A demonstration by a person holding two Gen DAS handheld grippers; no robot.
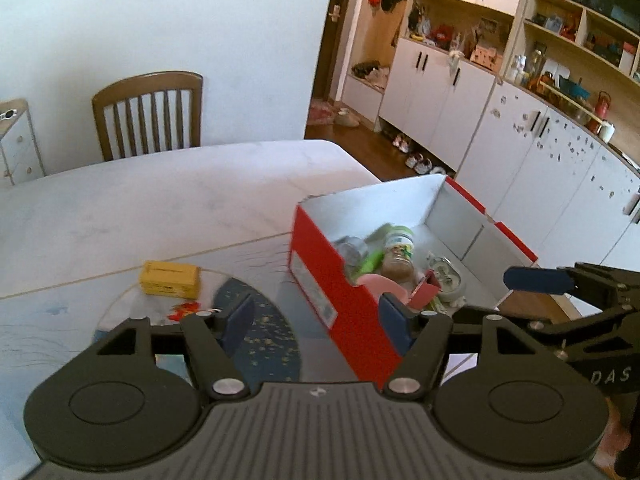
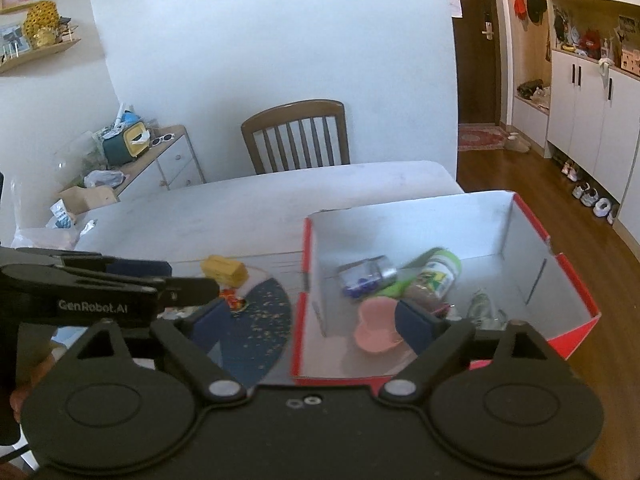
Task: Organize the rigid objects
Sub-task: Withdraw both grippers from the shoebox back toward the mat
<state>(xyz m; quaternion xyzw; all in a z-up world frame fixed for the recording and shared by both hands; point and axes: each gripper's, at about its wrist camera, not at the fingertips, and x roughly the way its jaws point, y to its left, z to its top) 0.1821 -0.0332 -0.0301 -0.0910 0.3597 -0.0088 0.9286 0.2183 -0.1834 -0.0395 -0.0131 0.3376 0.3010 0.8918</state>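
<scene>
A red box with a white inside (image 1: pixel 340 292) (image 2: pixel 520 240) stands on the table and holds several items: a jar with a green label (image 1: pixel 398 256) (image 2: pixel 434 280), a clear jar (image 2: pixel 366 276), a pink dish (image 2: pixel 376 326). A yellow box (image 1: pixel 170 278) (image 2: pixel 224 269) and a small red toy (image 1: pixel 184 310) (image 2: pixel 235 298) lie on a dark blue mat (image 1: pixel 264 332) (image 2: pixel 260 320) left of the box. My left gripper (image 1: pixel 316 320) is open and empty, straddling the box's near wall. My right gripper (image 2: pixel 308 320) is open and empty, over the box's left wall.
A wooden chair (image 1: pixel 148 114) (image 2: pixel 298 134) stands at the table's far side. The white marble table (image 1: pixel 180 196) ends just right of the box. White cabinets (image 1: pixel 520 152) and shoes on the floor are at the right. A cluttered low cabinet (image 2: pixel 152 160) is at the left.
</scene>
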